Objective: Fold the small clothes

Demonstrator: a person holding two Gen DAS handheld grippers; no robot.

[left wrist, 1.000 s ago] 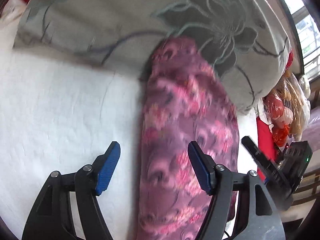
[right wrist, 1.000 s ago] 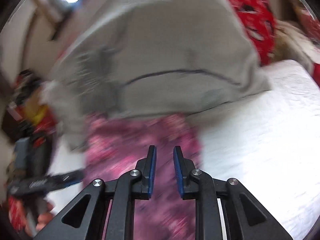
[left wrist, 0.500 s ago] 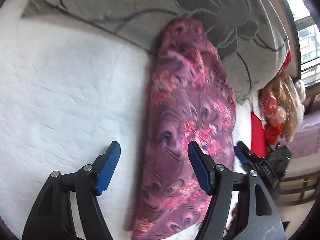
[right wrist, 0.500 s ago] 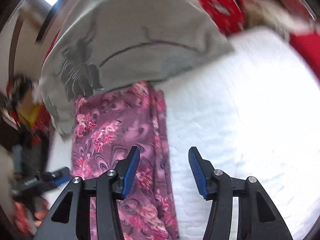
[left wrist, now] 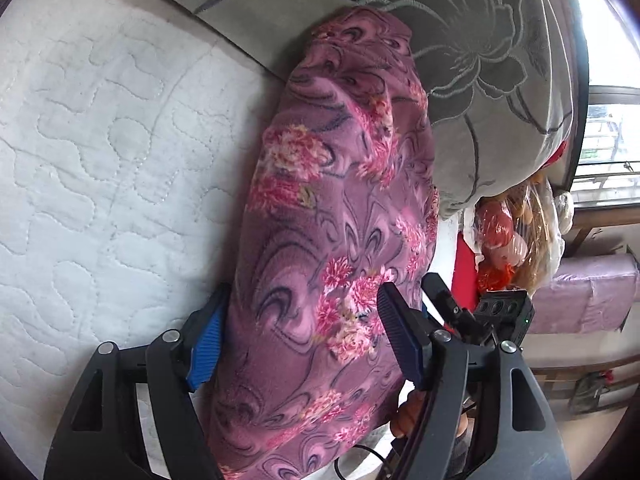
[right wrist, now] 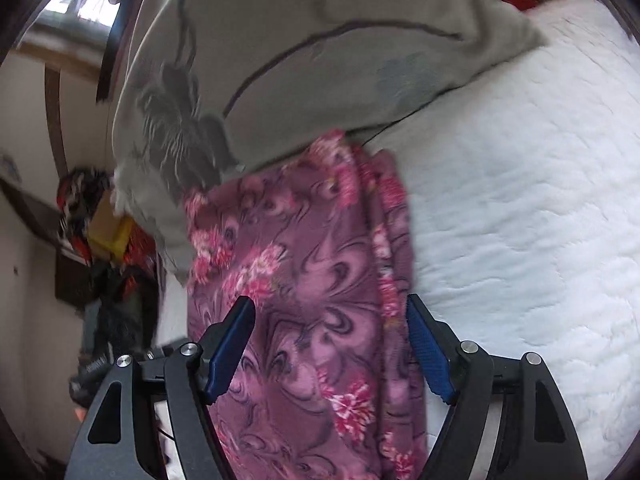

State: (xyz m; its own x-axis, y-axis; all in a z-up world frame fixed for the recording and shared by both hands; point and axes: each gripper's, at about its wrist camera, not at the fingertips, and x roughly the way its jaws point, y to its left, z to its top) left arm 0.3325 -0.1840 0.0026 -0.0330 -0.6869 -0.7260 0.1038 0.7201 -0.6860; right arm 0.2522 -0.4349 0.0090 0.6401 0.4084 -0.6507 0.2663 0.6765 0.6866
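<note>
White quilted bed [left wrist: 100, 168] fills most of both views; a grey floral duvet [left wrist: 460, 40] is heaped at the far end. The purple floral garment [left wrist: 332, 240] lies on the bed as a long folded strip, its far end tucked against the duvet and its near end running under my grippers. Its long axis runs straight away from me, in line with both sets of fingers.

Left gripper [left wrist: 308, 344] is spread wide and straddles the strip: cloth bulges between the pads, left pad right at the garment's left edge, right pad over the cloth near its right side. Nothing pinched as far as I can tell. Right gripper [right wrist: 332, 354] has its jaws opening, cloth between them, pads not pressing; its right pad sits at the stacked fold edge next to bare bed.

Both hands are about equally close, each over the near end, the left toward one long edge and the right toward the other. My guess is the next move is a pinch at this near end to fold it toward the duvet.

Fabric looks fleecy, thick, several layers, pink blooms on purple swirls.
</note>
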